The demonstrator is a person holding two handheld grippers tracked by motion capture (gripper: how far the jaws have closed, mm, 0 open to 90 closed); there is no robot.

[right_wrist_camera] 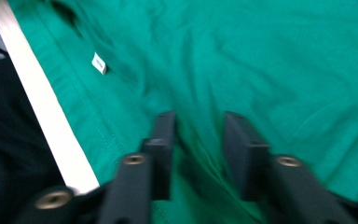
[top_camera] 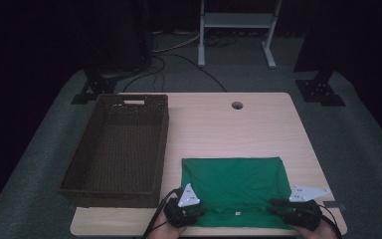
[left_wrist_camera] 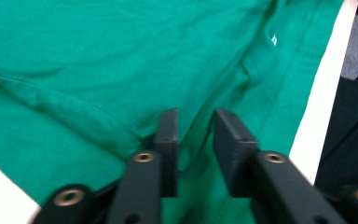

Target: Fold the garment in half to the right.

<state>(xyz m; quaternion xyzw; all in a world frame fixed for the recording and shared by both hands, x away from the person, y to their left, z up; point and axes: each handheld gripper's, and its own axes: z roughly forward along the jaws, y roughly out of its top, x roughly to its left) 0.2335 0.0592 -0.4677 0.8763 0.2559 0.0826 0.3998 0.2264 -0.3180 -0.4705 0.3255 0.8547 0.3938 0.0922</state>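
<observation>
A green garment (top_camera: 234, 184) lies folded flat on the near right part of the wooden table (top_camera: 229, 124), with a small white tag (top_camera: 238, 214) by its near hem. My left gripper (top_camera: 200, 211) rests at the garment's near left corner. In the left gripper view the left gripper (left_wrist_camera: 196, 122) has its jaws apart over a fold of the green garment (left_wrist_camera: 121, 56), pads not pressing it. My right gripper (top_camera: 274, 204) is at the near right corner. In the right gripper view the right gripper (right_wrist_camera: 199, 125) also stands open just above the green garment (right_wrist_camera: 261, 56), with the white tag (right_wrist_camera: 99, 63) to its left.
A dark brown wicker basket (top_camera: 163, 144) with nothing in it stands along the table's left side, close to the garment's left edge. A cable hole (top_camera: 237, 105) sits near the far edge. Beyond the table are a white frame (top_camera: 236, 20), black stands and floor cables.
</observation>
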